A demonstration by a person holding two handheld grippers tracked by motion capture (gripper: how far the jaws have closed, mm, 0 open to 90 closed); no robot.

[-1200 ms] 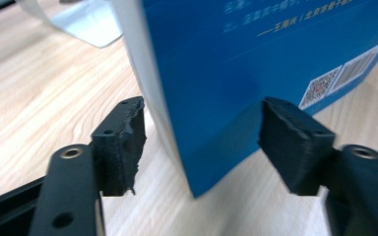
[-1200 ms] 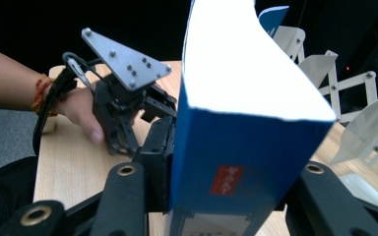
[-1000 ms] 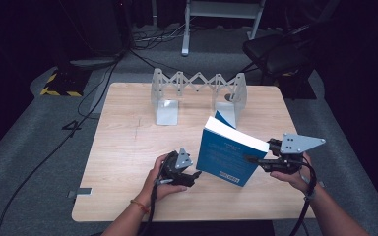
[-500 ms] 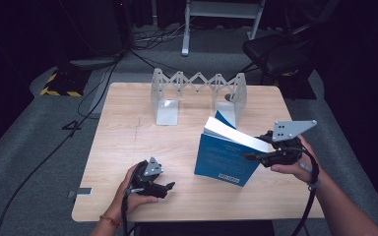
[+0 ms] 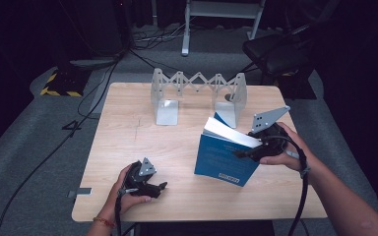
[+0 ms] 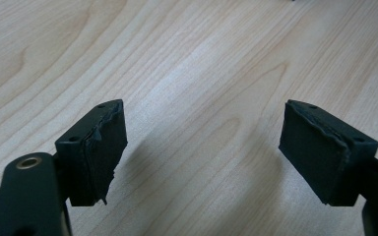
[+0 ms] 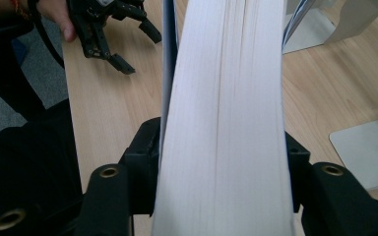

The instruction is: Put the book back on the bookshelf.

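Note:
A blue book point(image 5: 224, 160) with a white page block point(image 7: 226, 123) stands tilted on the wooden table point(image 5: 128, 128), right of centre. My right gripper point(image 5: 243, 151) clamps its upper right corner. In the right gripper view the jaws point(image 7: 221, 162) sit against both sides of the pages; they have just widened a little, with the book still between them. My left gripper point(image 5: 158, 188) rests near the table's front left, apart from the book. Its jaws point(image 6: 202, 147) have just opened wider and hold nothing over bare wood. It also shows far off in the right gripper view point(image 7: 140, 49).
A silver expanding book rack point(image 5: 199, 93) with two upright metal ends stands at the back of the table, just behind the book. A dark chair point(image 5: 280, 54) stands beyond the back right corner. Cables point(image 5: 93, 98) run across the grey floor on the left.
My left gripper has let go of the book's left edge and drawn back to the front left. My right hand has risen slightly with the book, which stays standing.

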